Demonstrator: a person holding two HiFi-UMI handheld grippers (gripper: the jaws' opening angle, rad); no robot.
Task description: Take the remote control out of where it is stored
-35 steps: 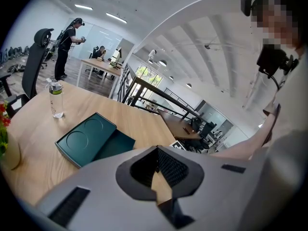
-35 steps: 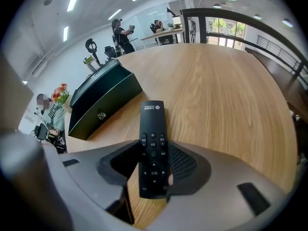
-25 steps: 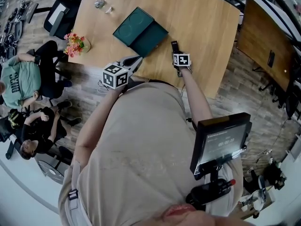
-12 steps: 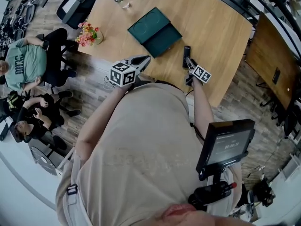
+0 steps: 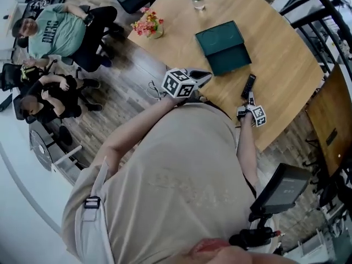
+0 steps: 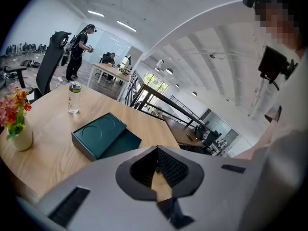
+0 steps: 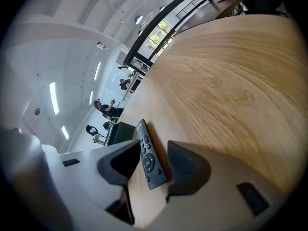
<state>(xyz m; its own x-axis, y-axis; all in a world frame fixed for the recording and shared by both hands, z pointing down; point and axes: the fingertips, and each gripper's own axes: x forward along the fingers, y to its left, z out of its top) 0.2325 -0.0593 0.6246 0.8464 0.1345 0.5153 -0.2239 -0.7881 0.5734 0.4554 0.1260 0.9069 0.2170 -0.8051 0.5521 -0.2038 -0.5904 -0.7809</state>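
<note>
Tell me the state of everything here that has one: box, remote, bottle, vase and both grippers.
Green box: open, on the table.
Remote: out of the box, flat, buttons up.
Bottle: upright, capped.
Flower vase: upright.
Left gripper: jaws shut, empty.
Right gripper: jaws apart, just been closing, remote between them, ungripped.

The left gripper [image 6: 156,149], jaws together, hangs over the wooden table [image 6: 48,158]; a green box [image 6: 98,134] lies beyond
</note>
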